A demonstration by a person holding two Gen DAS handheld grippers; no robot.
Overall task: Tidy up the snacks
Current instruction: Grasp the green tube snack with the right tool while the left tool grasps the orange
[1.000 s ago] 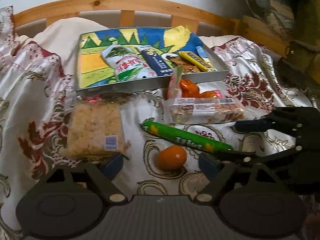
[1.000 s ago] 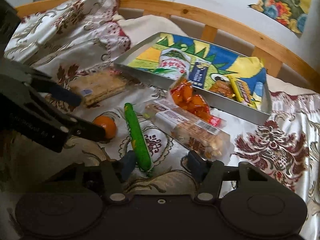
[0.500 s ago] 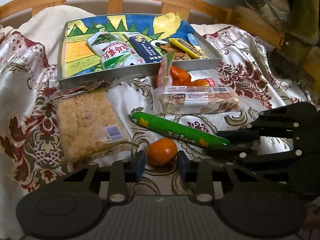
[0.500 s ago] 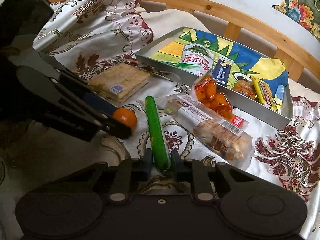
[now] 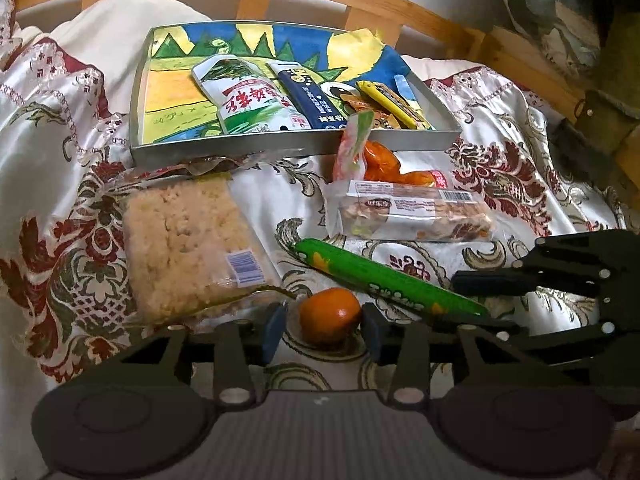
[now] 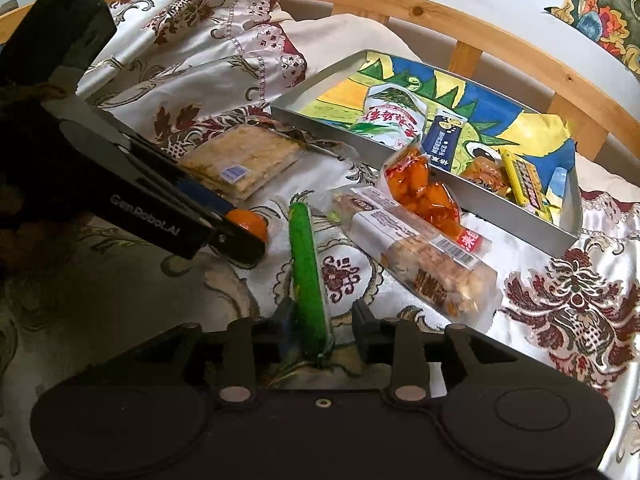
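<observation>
A small orange lies on the patterned bedcover between the fingers of my left gripper. Its jaws are opening, and a gap shows on each side of the fruit. A long green snack stick lies between the fingers of my right gripper, whose jaws are also opening; the right pad stands clear of the stick. Beyond them lie a rice-cracker pack, a nut-bar pack and a bag of orange-red snacks. The metal tray behind holds several packets.
A wooden bed rail runs behind the tray, with a cream pillow against it. The satin cover bunches up high at the left. Dark clutter stands off the bed's right side.
One second ago both grippers stood wide open. Half a second ago they had shut on the orange and the green stick. Now both pairs of jaws have parted a little.
</observation>
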